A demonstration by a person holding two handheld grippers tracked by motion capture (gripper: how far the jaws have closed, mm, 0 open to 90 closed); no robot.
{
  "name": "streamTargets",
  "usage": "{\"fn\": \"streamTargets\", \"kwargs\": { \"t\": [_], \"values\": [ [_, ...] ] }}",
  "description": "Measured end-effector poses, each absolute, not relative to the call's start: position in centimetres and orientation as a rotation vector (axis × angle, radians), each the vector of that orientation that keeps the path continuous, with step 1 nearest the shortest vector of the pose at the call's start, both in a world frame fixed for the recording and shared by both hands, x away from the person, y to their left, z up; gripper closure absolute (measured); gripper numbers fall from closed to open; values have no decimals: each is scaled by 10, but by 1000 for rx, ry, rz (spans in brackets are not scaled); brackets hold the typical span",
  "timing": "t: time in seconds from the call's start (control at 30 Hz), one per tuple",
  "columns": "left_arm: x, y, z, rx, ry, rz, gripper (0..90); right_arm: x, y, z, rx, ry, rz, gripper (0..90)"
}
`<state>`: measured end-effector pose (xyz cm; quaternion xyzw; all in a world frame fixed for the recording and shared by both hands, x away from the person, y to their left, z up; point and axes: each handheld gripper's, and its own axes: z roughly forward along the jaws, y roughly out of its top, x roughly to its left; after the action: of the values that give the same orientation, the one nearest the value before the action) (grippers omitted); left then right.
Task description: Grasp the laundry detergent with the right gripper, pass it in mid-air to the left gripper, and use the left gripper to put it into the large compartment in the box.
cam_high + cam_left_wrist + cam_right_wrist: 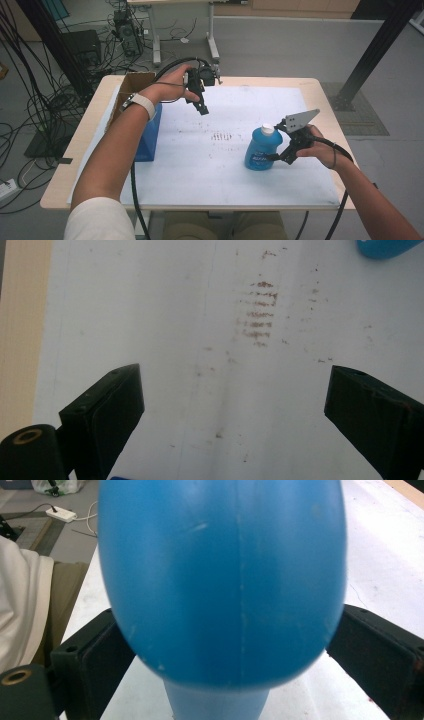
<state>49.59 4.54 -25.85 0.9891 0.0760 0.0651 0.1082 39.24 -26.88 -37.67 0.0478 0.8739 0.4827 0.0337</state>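
A blue plastic bottle point(260, 150) with a white cap stands upright on the white mat, right of centre. My right gripper point(274, 157) reaches it from the right, low on its body. In the right gripper view the bottle point(225, 580) sits between the jaws of the right gripper point(225, 655), and both black pads meet its sides. My left gripper point(202, 109) hangs above the far middle of the mat, pointing down. Seen from its own camera, the left gripper point(235, 400) is open with nothing between its jaws, and an edge of the bottle point(387, 247) shows at the top right.
A blue box point(149, 135) stands at the mat's left edge, under the left forearm, with an open cardboard box point(132, 85) behind it. The white mat point(225, 180) carries brown smudges point(220, 136) near its centre. Wooden table edge point(325, 100) runs around the mat.
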Motion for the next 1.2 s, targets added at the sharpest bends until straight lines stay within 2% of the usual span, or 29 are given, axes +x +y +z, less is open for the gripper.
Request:
{"fn": "streamTargets", "kwargs": {
  "t": [1.2],
  "values": [
    [496,46,-260,2914,227,193,95,392,-264,-385,142,2669,1517,137]
  ]
}}
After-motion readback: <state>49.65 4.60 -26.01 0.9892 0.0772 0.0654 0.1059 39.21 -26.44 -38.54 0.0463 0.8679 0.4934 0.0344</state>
